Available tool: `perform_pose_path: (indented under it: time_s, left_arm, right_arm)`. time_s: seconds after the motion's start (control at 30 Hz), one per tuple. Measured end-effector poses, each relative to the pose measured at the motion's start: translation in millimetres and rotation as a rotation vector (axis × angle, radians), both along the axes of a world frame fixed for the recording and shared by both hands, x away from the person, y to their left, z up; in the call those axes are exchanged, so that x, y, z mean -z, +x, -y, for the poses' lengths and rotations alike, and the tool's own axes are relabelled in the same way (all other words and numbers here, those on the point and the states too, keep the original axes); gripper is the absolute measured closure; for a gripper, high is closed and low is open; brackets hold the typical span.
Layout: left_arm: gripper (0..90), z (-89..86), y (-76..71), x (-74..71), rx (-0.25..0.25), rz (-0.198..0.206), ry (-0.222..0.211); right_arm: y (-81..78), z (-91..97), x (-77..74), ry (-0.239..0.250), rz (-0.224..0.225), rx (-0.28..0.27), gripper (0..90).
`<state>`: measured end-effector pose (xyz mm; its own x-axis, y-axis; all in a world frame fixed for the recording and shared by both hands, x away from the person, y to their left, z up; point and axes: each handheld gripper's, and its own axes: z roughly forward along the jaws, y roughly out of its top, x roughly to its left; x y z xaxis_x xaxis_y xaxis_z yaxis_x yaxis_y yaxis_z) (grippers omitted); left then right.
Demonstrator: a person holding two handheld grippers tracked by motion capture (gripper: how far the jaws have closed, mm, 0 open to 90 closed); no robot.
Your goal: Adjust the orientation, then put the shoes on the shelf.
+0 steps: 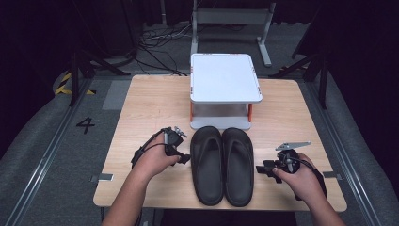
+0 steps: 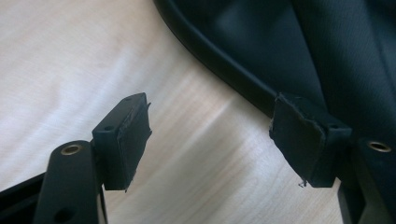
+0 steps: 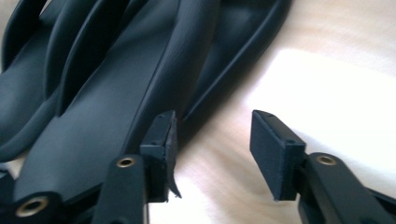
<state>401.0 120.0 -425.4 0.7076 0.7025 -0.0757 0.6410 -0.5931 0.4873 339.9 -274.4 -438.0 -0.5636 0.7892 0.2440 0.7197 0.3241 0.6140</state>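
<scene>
A pair of black slippers lies side by side at the middle of the wooden bench [image 1: 141, 108], toes toward twelve o'clock: the left slipper [image 1: 207, 162] and the right slipper [image 1: 238, 165] touch along their inner edges. Just beyond their toes, at twelve o'clock, stands a white low stand [image 1: 225, 77] with orange legs.

The left tongs [image 1: 181, 157] sit at nine o'clock of the pair, just beside the left slipper's outer edge. In the left gripper view their jaws stand apart with bare bench between them, and the slipper's rim [image 2: 224, 70] runs past behind the far pad; nothing is gripped.

The right tongs [image 1: 262, 168] sit at three o'clock, just beside the right slipper. In the right gripper view they gape over bare wood, one pad close against the slipper's edge [image 3: 154, 88], holding nothing.
</scene>
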Motion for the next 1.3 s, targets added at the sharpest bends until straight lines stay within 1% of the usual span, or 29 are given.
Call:
perform_pose_path:
  time_s: [0.07,0.13,0.2,0.27,0.3,0.33,0.4,0.43,0.5,0.63,0.73,0.8,0.83,0.9,0.97,1.0,1.07,1.1,1.2,1.3]
  left_arm:
    - [28.9,-3.1,1.6,-4.9,-0.009,0.015,-0.018]
    - [28.9,-5.4,3.1,-8.3,-0.018,0.025,-0.019]
    - [28.9,-7.0,5.4,-11.0,-0.027,0.036,-0.03]
    - [28.9,-7.5,6.0,-12.1,-0.031,0.035,-0.034]
    - [28.9,-7.9,6.5,-12.5,-0.034,0.045,-0.038]
    - [28.9,-8.4,6.7,-12.8,-0.029,0.048,-0.033]
    - [28.9,-8.5,4.9,-12.5,-0.037,0.044,-0.035]
    - [28.9,-9.2,4.5,-13.0,-0.032,0.047,-0.029]
    - [28.9,-10.2,2.5,-13.4,-0.037,0.047,-0.035]
    - [28.4,-15.0,-2.4,-13.9,-0.045,0.035,-0.025]
    - [28.4,-18.8,-5.7,-13.9,-0.063,0.036,-0.024]
    - [28.4,-21.3,-7.5,-14.2,-0.066,0.04,-0.026]
    - [28.4,-22.2,-8.8,-14.0,-0.078,0.042,-0.031]
    - [28.4,-24.5,-10.6,-13.0,-0.08,0.037,-0.026]
    - [28.3,-26.9,-13.3,-10.4,-0.08,0.022,-0.02]
    - [28.1,-27.9,-14.9,-9.1,-0.084,0.014,-0.018]
    - [27.7,-31.0,-17.5,-7.4,-0.09,0.006,-0.013]
    - [27.7,-31.0,-17.5,-7.4,-0.09,0.006,-0.013]
    - [27.7,-36.0,-22.0,-5.9,-0.107,0.002,-0.013]
    - [27.7,-41.5,-26.4,-3.8,-0.127,-0.013,-0.003]
  right_arm:
    - [-0.9,1.5,-4.7,-0.008,0.035,0.008,48.2]
    - [-1.6,2.5,-8.8,-0.011,0.06,0.014,47.4]
    - [-2.9,1.4,-13.4,-0.013,0.076,0.022,47.0]
    - [-4.2,-1.5,-18.4,-0.015,0.096,0.022,46.5]
    - [-4.2,-1.5,-18.4,-0.015,0.096,0.022,46.5]
    - [-4.4,-4.5,-22.2,-0.017,0.11,0.015,46.3]
    - [-3.8,-10.3,-27.3,-0.015,0.131,0.007,45.8]
    - [-3.3,-14.1,-29.6,-0.014,0.137,-0.001,45.6]
    - [-3.0,-20.5,-32.4,-0.017,0.14,-0.013,44.7]
    - [-4.0,-34.0,-36.5,-0.026,0.122,-0.045,42.5]
    - [-2.7,-47.6,-38.1,-0.034,0.115,-0.07,41.2]
    - [-0.8,-61.2,-36.5,-0.047,0.1,-0.1,39.6]
    - [-0.3,-66.2,-35.4,-0.056,0.092,-0.11,39.1]
    - [0.7,-79.8,-32.4,-0.065,0.076,-0.136,37.6]
    - [2.3,-91.5,-28.2,-0.069,0.059,-0.153,36.3]
    - [3.3,-97.5,-25.6,-0.078,0.046,-0.15,36.3]
    - [4.2,-105.4,-22.4,-0.089,0.039,-0.144,35.9]
    - [4.2,-105.4,-22.4,-0.089,0.039,-0.144,35.9]
    - [6.2,-115.1,-18.5,-0.078,0.029,-0.16,35.3]
    - [8.5,-121.9,-15.1,-0.08,0.023,-0.169,34.9]
